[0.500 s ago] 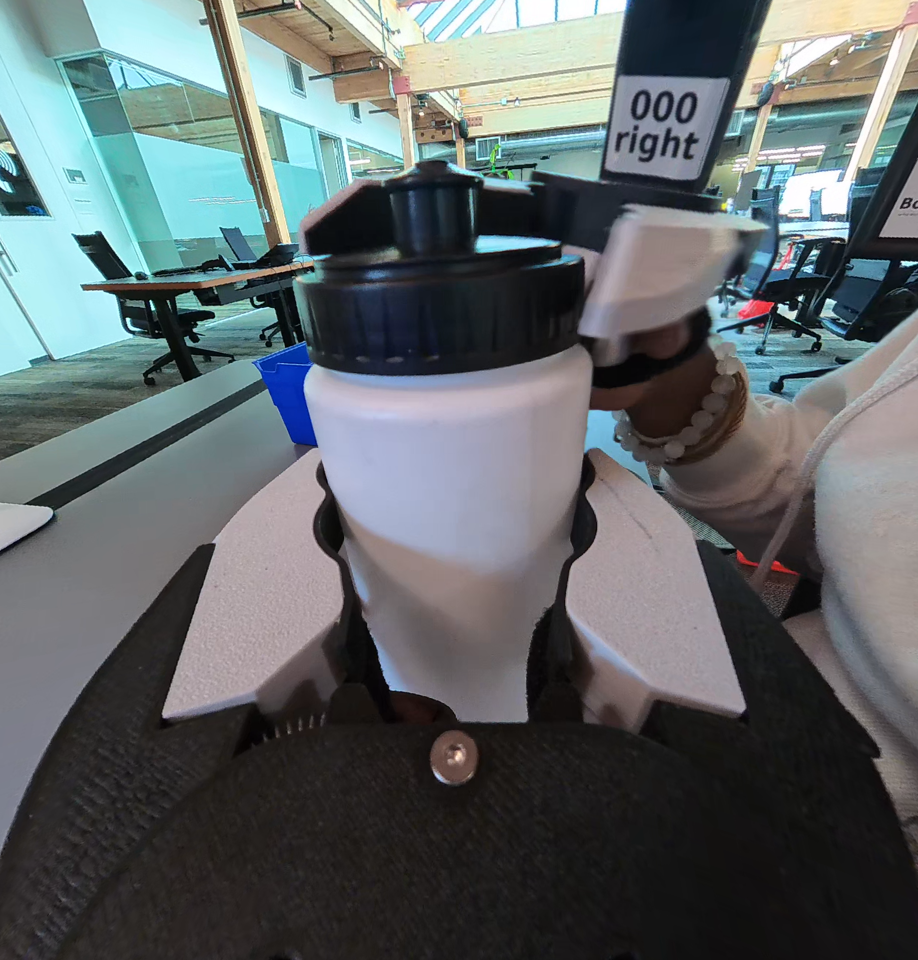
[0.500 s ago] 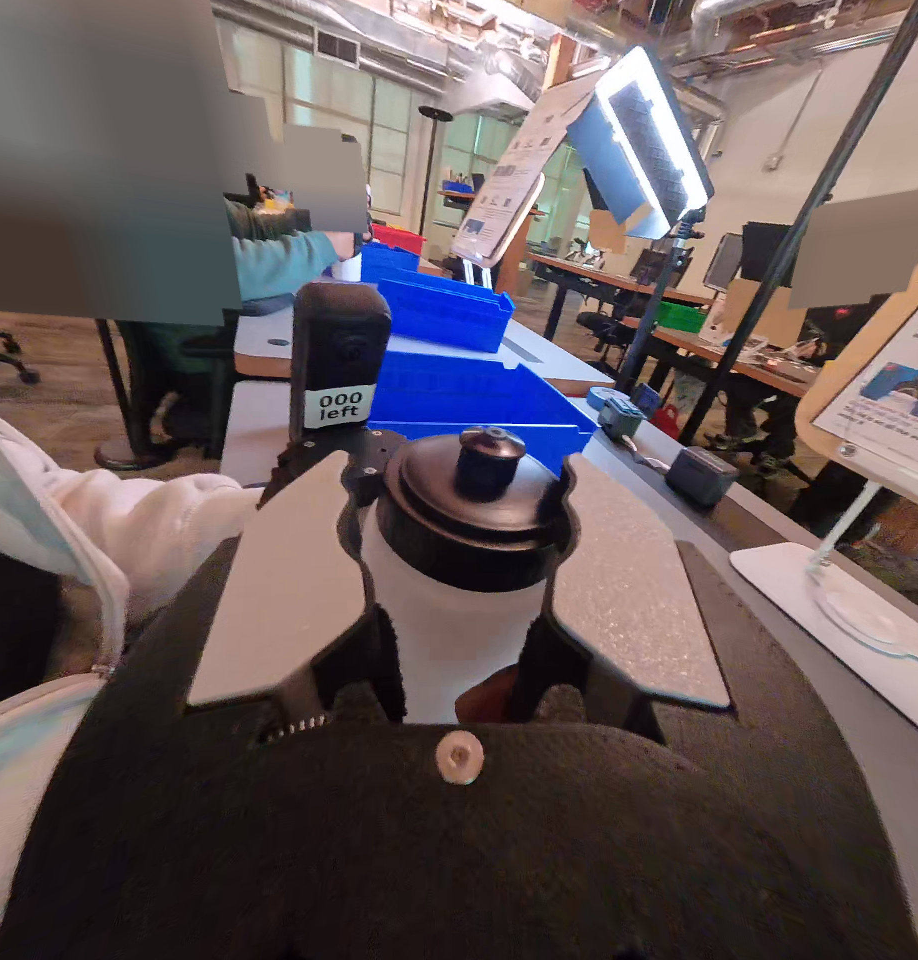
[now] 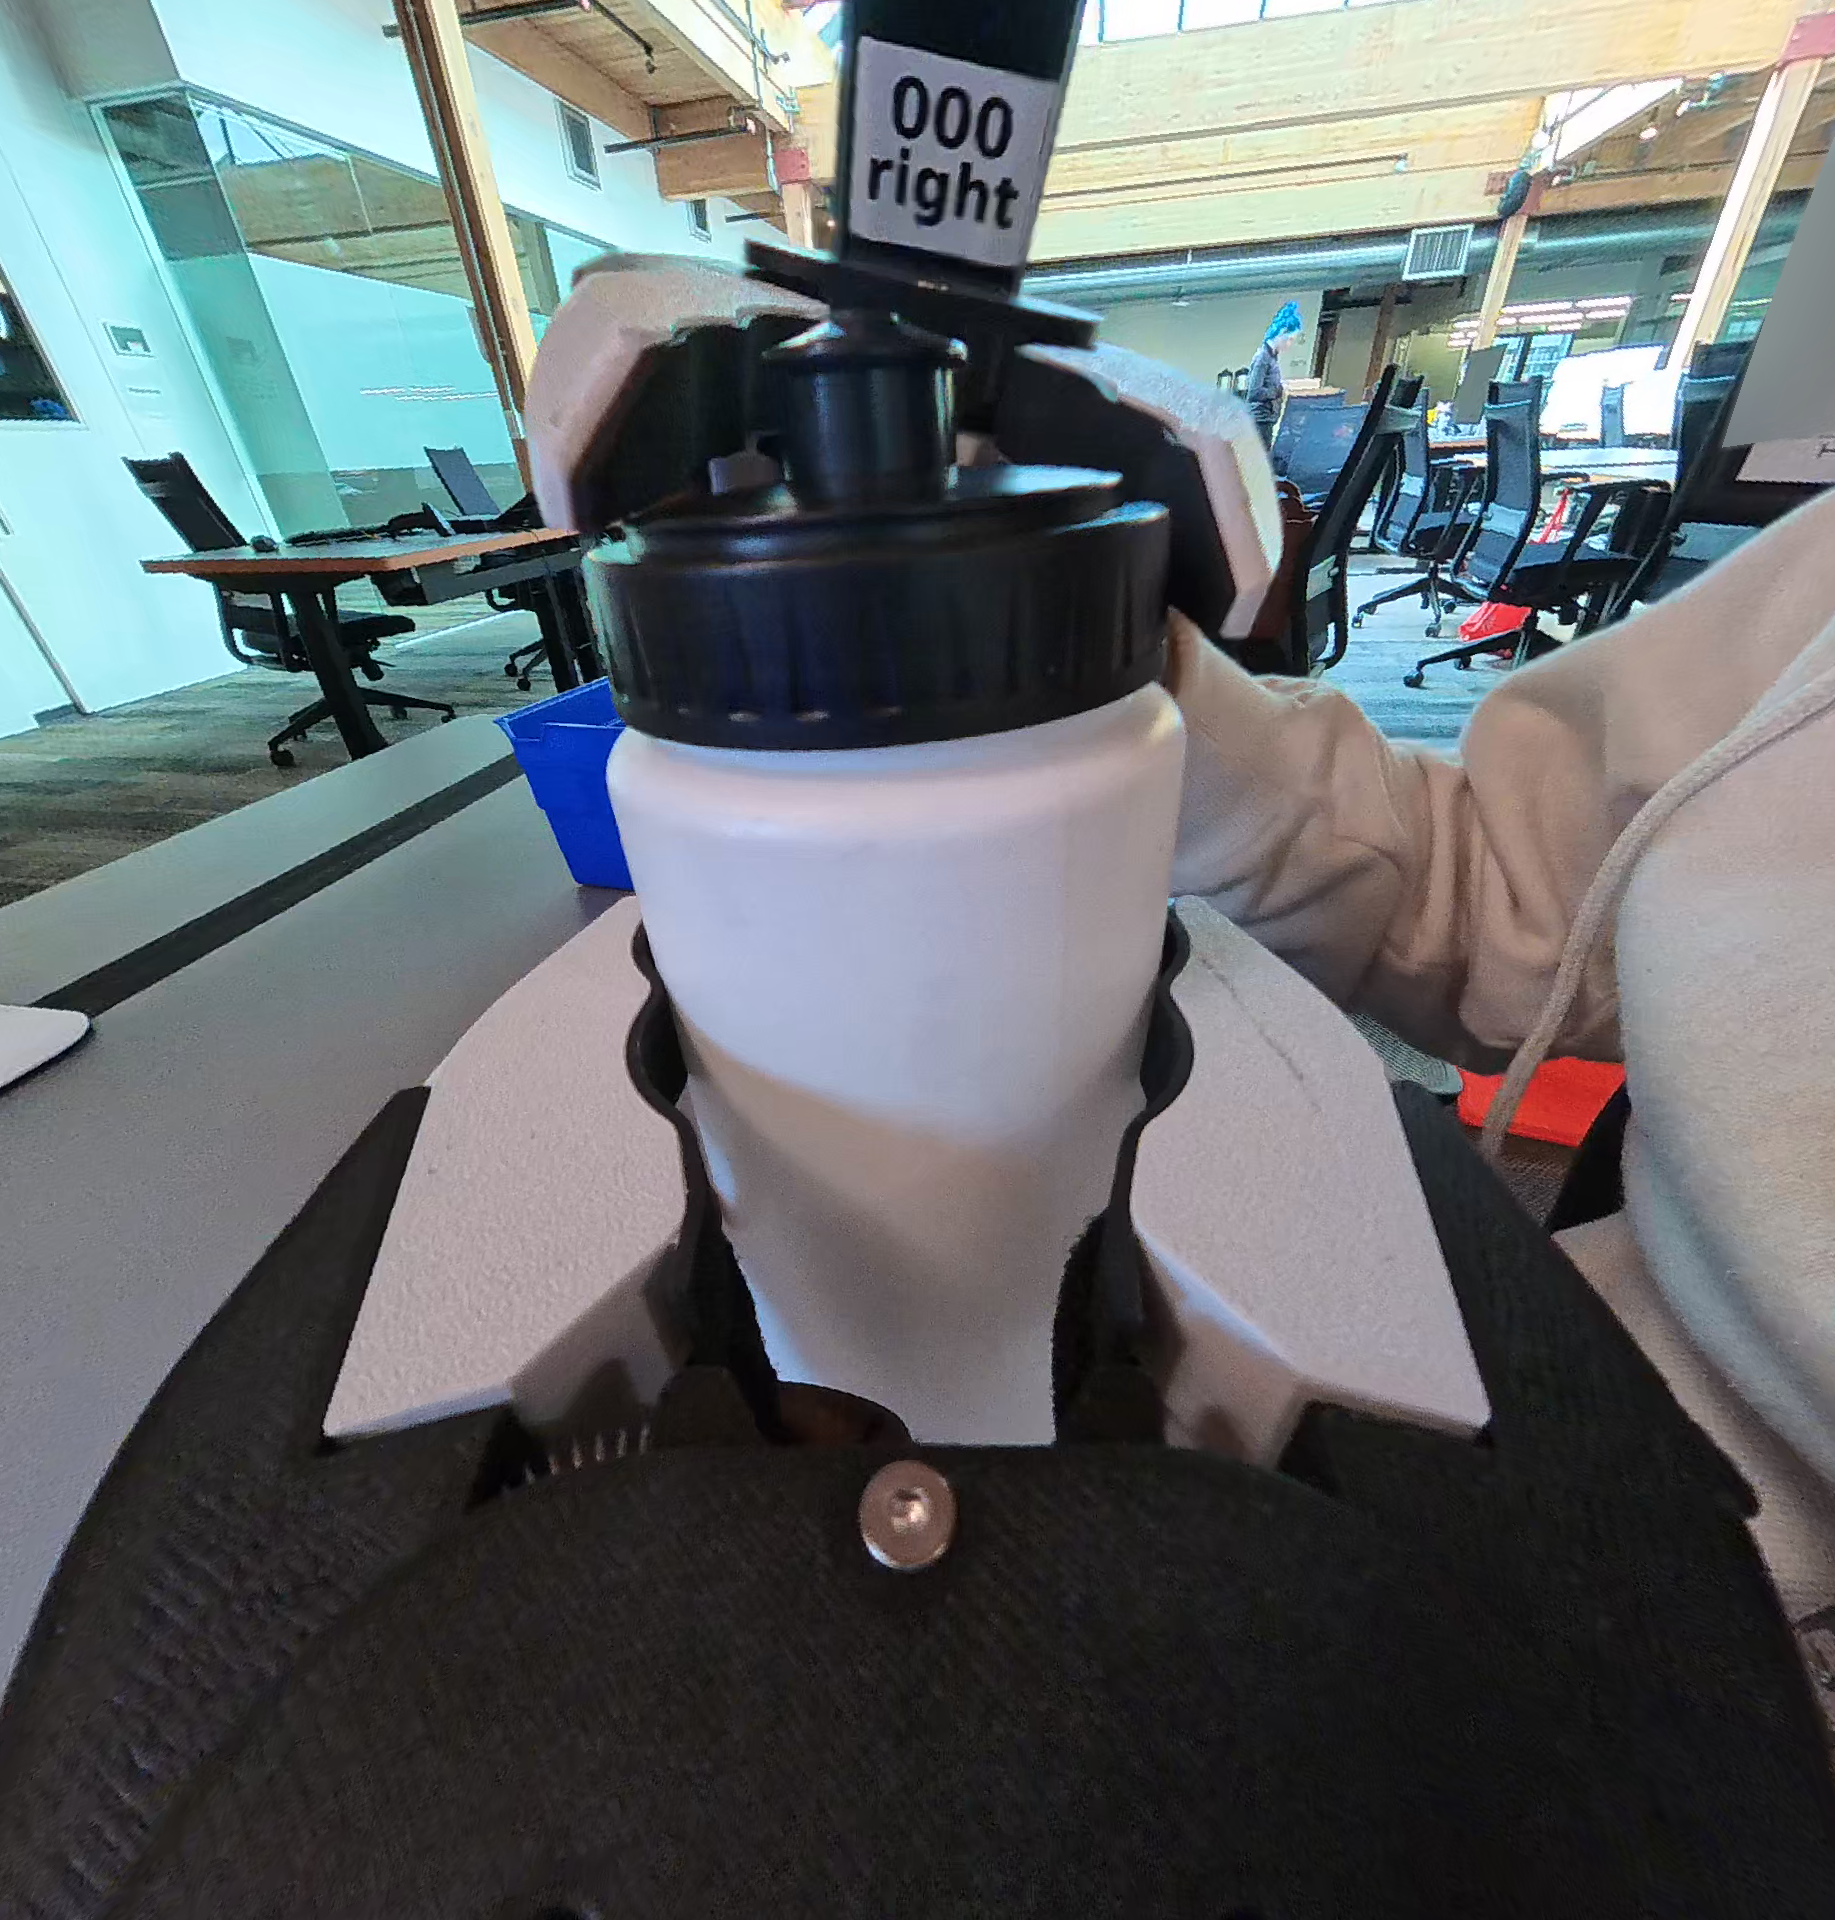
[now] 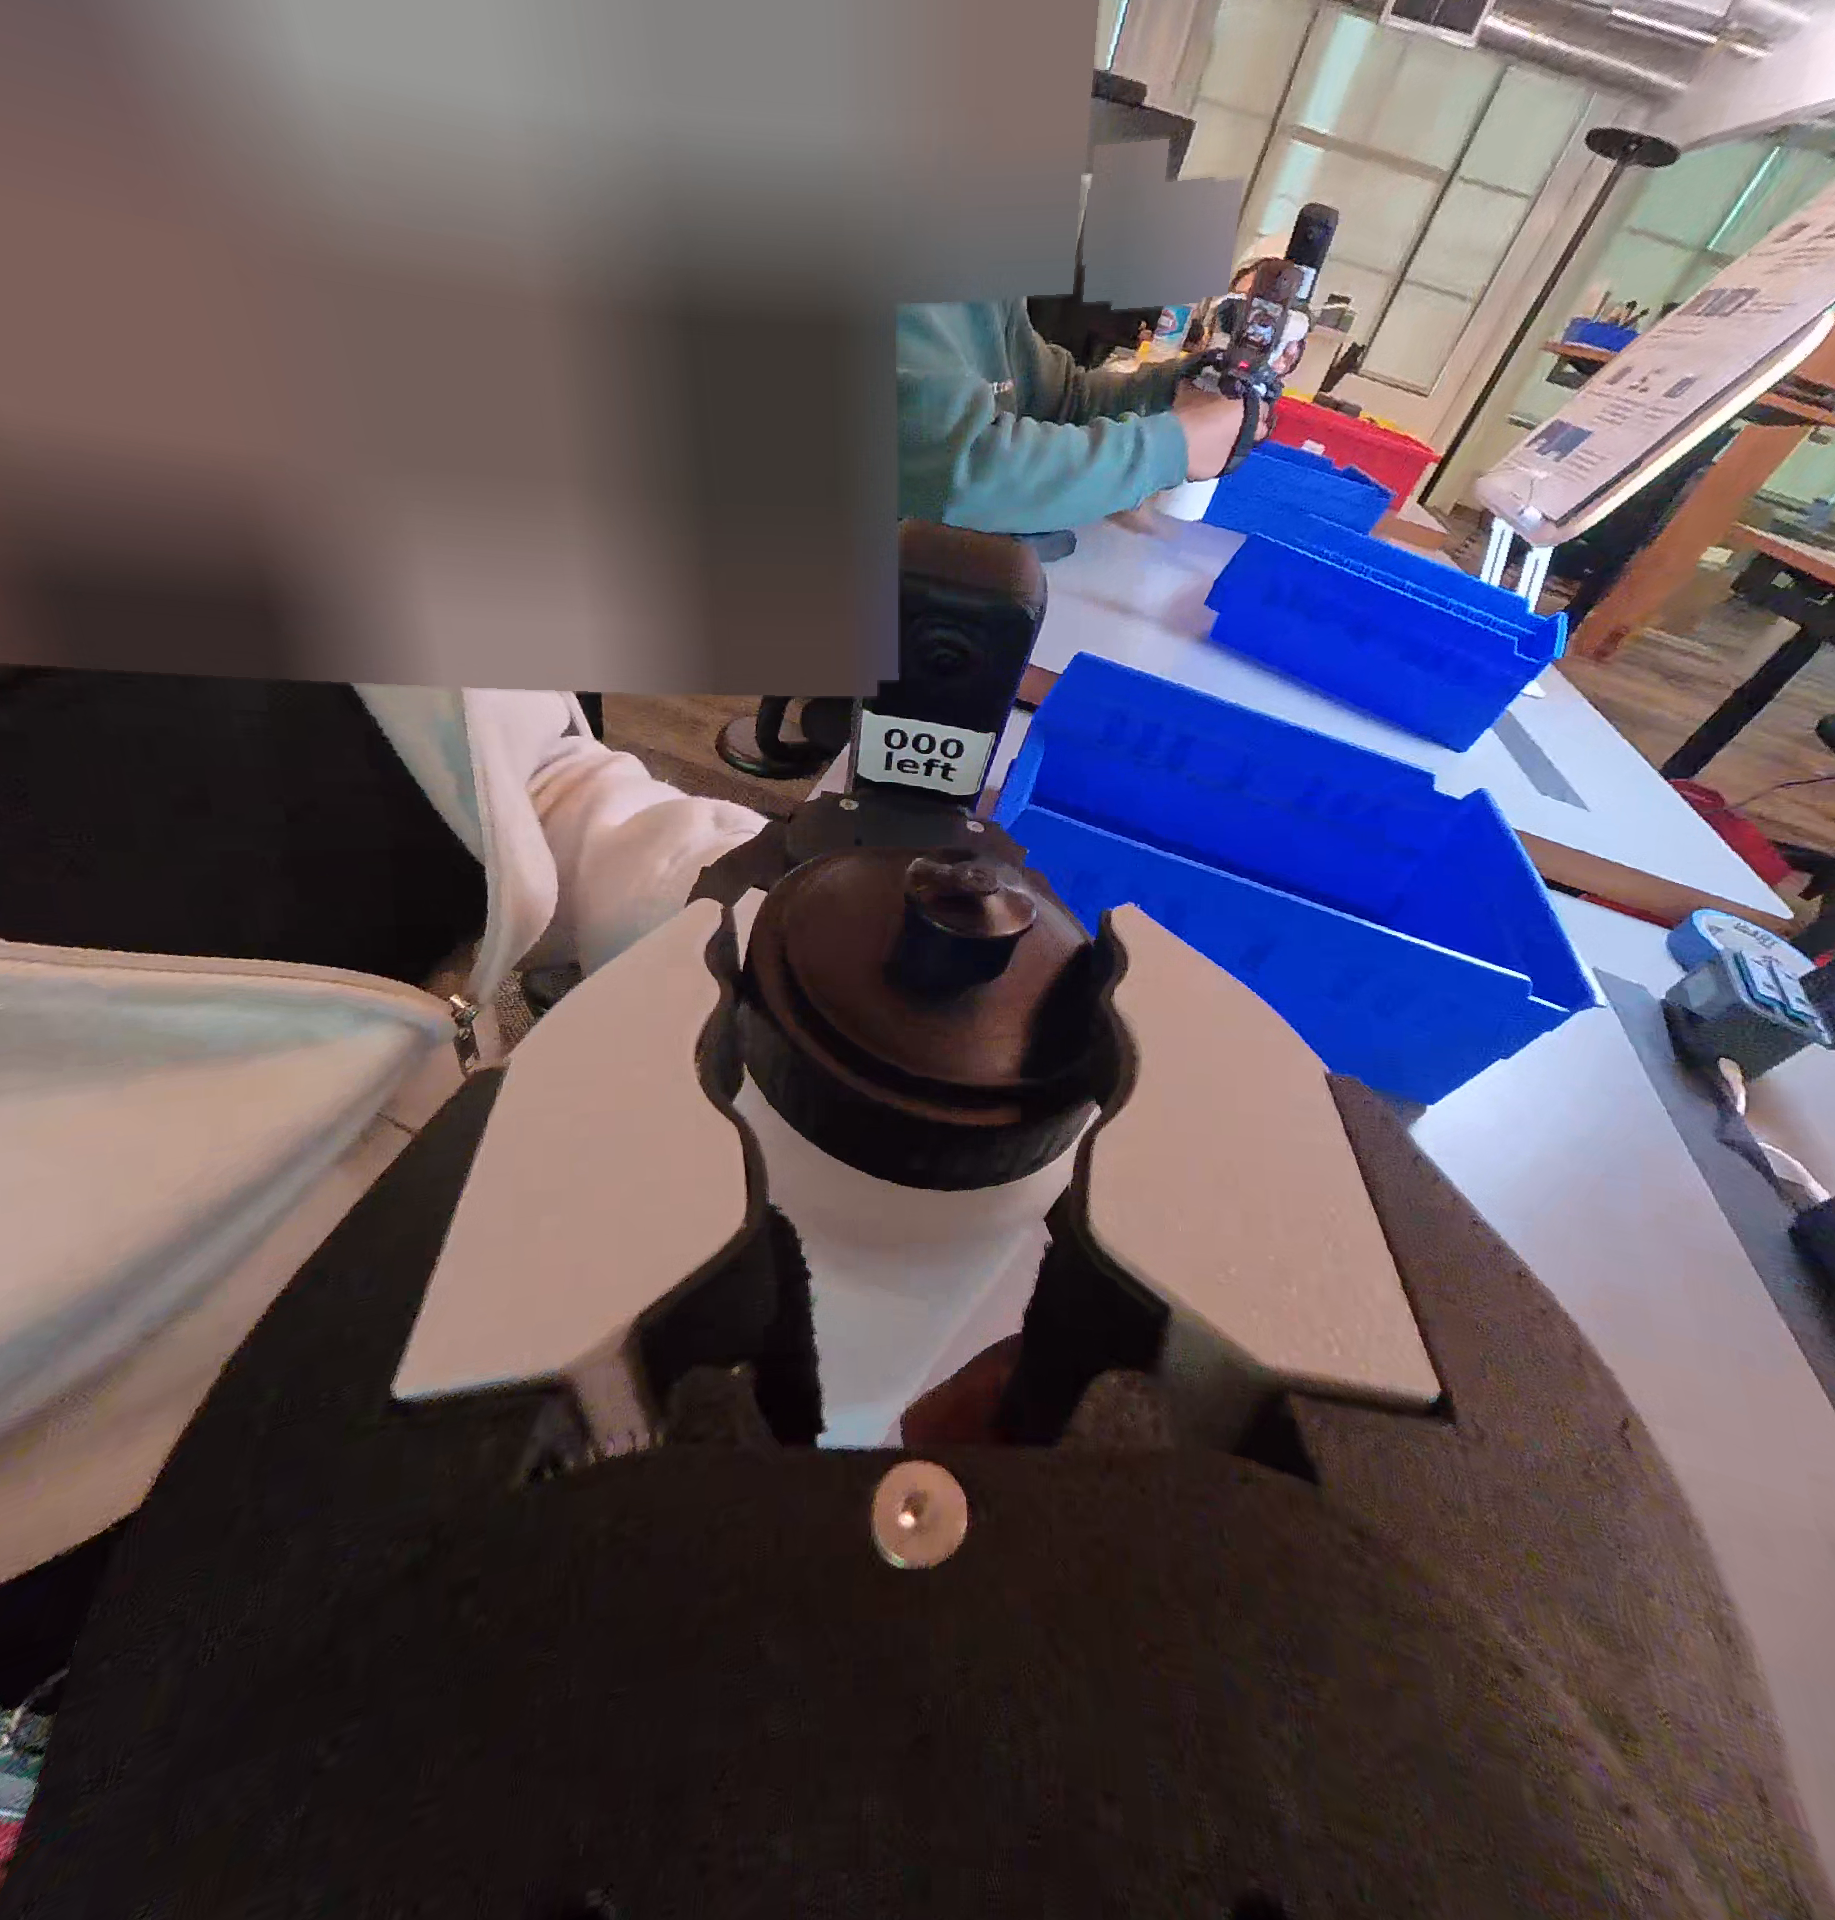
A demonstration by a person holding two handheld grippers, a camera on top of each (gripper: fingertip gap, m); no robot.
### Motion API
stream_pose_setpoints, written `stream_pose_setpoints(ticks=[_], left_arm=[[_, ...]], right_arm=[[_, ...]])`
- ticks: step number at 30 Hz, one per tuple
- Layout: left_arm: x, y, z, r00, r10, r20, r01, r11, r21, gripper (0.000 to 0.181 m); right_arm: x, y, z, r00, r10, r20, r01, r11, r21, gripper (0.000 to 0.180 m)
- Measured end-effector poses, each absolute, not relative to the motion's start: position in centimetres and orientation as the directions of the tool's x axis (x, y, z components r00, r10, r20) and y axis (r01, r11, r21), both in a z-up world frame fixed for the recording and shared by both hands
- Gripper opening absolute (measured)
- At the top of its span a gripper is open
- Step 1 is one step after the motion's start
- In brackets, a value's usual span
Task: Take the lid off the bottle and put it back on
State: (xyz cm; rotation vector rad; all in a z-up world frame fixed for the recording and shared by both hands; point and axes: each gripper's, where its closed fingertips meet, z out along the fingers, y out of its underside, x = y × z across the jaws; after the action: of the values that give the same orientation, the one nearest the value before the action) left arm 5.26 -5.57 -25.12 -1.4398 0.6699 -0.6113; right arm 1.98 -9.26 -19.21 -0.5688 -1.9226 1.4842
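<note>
1. The grey table (image 3: 217,1049) runs smooth and matte under everything; blue plastic bins (image 4: 1308,914) sit at the far right of it.
2. The white bottle (image 3: 892,935), smooth and tapering towards its base, stands upright in the middle. The left claw (image 3: 908,1049) is clamped around its body, scalloped pads hugging both sides.
3. The black lid (image 4: 923,1049), ribbed around its rim with a pull spout on top, sits on the bottle's neck. The right claw (image 4: 918,1039) is clamped on that rim.
4. The step looks like twisting the lid: hold the bottle's body steady, keep the grip level on the ribs, and turn about the bottle's axis so the threads do not bind.
</note>
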Motion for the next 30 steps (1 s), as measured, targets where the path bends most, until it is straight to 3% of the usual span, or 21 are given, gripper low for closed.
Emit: stream_pose_setpoints(ticks=[6,9,12,18,21,23,25,30], left_arm=[[5.2,-5.5,-25.1,0.686,-0.725,-0.053,-0.025,0.049,-0.998,0.088],[5.2,-5.4,-25.1,0.694,-0.718,-0.053,-0.026,0.049,-0.998,0.088],[5.2,-5.5,-25.1,0.69,-0.721,-0.057,-0.028,0.052,-0.998,0.088],[5.6,-5.7,-25.2,0.669,-0.741,-0.06,-0.032,0.051,-0.998,0.088],[5.2,-5.5,-25.2,0.683,-0.73,-0.033,-0.01,0.036,-0.999,0.088],[4.8,-5.4,-25.1,0.695,-0.719,-0.021,0.001,0.031,-1.0,0.088],[4.7,-5.3,-25.1,0.703,-0.71,-0.025,0.0,0.035,-0.999,0.088],[5.0,-5.4,-25.2,0.708,-0.704,-0.05,-0.026,0.045,-0.999,0.088]], right_arm=[[1.9,-8.3,-19.5,-0.426,0.903,0.058,0.133,0.126,-0.983,0.085],[1.8,-8.0,-20.0,-0.25,0.968,0.001,0.196,0.052,-0.979,0.084],[1.6,-7.8,-20.2,-0.199,0.977,0.079,0.195,0.118,-0.974,0.074],[2.2,-8.5,-20.3,-0.581,0.811,0.076,0.12,0.177,-0.977,0.073],[1.6,-8.2,-20.3,-0.649,0.76,0.05,0.123,0.17,-0.978,0.076],[0.9,-6.7,-20.6,-0.504,0.864,0.007,0.228,0.141,-0.963,0.102],[1.0,-6.1,-20.3,-0.332,0.943,0.004,0.25,0.093,-0.964,0.111],[1.3,-7.7,-19.9,-0.049,0.999,0.022,0.169,0.03,-0.985,0.098]])
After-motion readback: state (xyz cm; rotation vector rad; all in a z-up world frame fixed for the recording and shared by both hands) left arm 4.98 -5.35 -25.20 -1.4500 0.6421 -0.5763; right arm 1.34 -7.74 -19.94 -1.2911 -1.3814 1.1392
